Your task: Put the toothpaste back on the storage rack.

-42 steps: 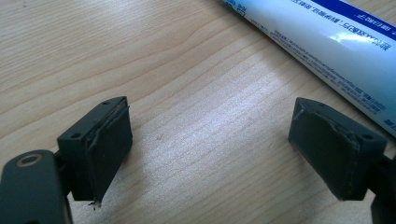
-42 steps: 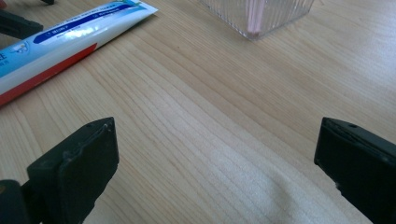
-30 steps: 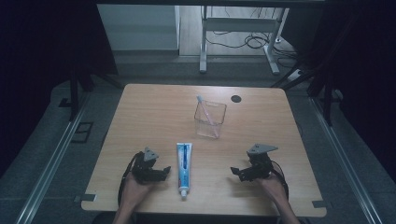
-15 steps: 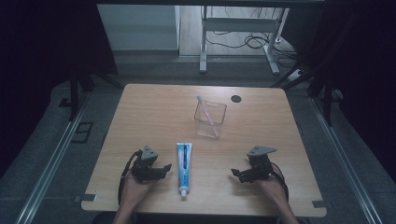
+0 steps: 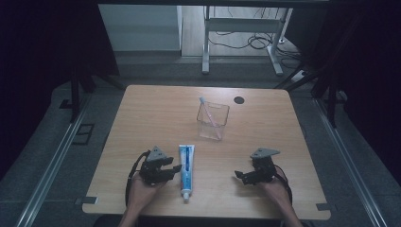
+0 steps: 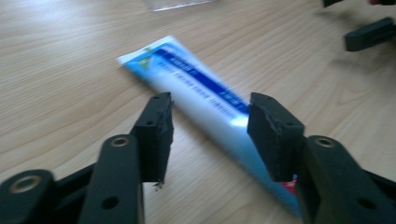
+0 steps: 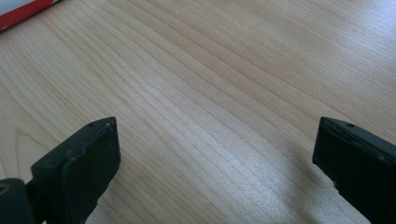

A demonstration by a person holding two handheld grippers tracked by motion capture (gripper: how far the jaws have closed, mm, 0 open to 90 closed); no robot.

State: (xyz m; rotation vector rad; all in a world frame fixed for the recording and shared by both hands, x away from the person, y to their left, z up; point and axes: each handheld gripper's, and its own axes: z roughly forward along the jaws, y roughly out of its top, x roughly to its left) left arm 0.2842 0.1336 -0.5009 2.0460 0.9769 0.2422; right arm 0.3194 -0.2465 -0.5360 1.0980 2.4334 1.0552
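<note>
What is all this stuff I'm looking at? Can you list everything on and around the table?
table: one, light wood, centre of the high view.
toothpaste tube: one, blue and white, lying flat near the table's front edge, cap end toward the person.
clear cup: one, see-through, upright at mid-table.
toothbrush: one, pale, leaning inside the clear cup.
black disc: one, black, at the table's far edge.
metal frame: one, grey, on the floor beyond the table, with cables beside it.
left hand-held gripper: one, black, open, just left of the tube, jaws either side of it in the left gripper view.
right hand-held gripper: one, black, open over bare wood at the front right.
</note>
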